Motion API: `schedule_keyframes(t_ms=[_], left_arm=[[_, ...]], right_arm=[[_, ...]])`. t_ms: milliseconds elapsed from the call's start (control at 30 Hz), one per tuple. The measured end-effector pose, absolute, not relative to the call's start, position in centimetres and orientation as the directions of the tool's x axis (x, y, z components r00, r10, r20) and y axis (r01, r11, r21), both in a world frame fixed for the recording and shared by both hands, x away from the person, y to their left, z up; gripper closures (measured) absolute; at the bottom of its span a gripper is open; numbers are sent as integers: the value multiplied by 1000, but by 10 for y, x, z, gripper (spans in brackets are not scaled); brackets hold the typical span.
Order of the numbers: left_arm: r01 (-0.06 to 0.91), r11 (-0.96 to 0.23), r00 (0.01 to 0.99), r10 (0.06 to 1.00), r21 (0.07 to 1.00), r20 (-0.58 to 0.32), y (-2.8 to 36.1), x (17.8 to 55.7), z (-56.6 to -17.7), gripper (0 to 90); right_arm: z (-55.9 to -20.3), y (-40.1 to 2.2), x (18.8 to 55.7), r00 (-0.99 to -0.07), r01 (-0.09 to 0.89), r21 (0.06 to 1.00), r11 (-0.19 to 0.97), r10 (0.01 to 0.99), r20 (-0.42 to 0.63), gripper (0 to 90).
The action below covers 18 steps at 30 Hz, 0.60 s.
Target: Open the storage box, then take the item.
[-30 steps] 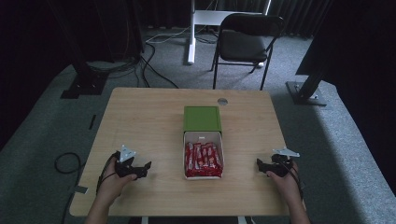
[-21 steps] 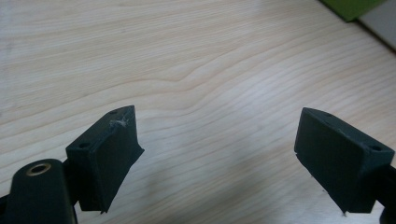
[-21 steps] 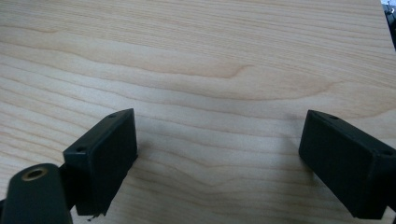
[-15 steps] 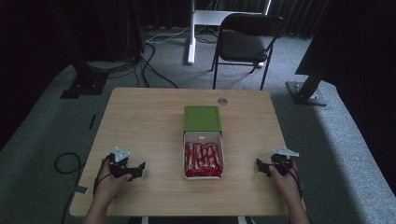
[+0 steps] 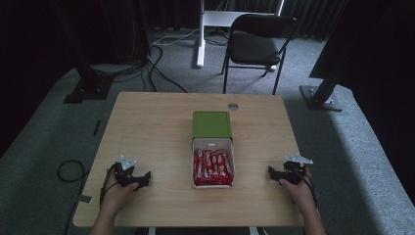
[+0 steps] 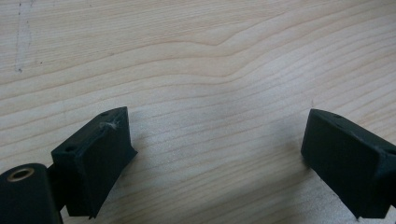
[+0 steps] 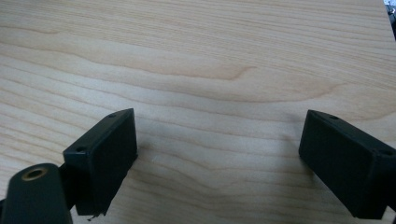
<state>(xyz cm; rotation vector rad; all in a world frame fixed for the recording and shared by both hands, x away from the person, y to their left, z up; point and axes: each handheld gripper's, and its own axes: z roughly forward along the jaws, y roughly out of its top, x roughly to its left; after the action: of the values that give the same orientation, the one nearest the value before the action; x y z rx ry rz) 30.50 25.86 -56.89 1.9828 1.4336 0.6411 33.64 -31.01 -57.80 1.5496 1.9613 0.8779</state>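
While both grippers rest at the near edge of the table, nothing is yet in hand:

Left gripper: the left gripper (image 5: 139, 179) sits on the near-left of the table (image 5: 147, 127), pointing toward the middle; in the left gripper view its jaws stand wide apart over bare wood, holding nothing.

Right gripper: the right gripper (image 5: 275, 174) sits on the near-right, well apart from the box, aimed inward; in the right gripper view its jaws are likewise spread with only wood grain between them.

Candy bars: the red-wrapped candy bars (image 5: 213, 166) lie packed side by side in the white tray (image 5: 212, 143), between the two grippers and near the front-centre of the table.

Green box: the green box (image 5: 211, 124) sits just beyond the tray, touching its far end, as if the tray were slid out from it.

Progress: judged from this, the tray is already exposed and full; no bar has been lifted, and both reaches toward the bars are left to do.

Far ground: a chair (image 5: 259, 44) stands beyond the table.
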Motion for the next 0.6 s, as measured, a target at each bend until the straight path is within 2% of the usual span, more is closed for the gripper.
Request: schedule_keyframes(t_ms=[200,333,600], left_arm=[[664,-229,295,955,712,32,258,305,-569,90],[665,-223,288,957,712,30,257,306,-569,86],[673,-226,289,957,704,31,257,309,-569,48]], right_arm=[[-578,-309,336,-236,657,739,149,972,14,113],[-576,-308,336,-210,660,744,108,977,45,129],[-557,-300,332,-220,644,759,94,973,66,129]])
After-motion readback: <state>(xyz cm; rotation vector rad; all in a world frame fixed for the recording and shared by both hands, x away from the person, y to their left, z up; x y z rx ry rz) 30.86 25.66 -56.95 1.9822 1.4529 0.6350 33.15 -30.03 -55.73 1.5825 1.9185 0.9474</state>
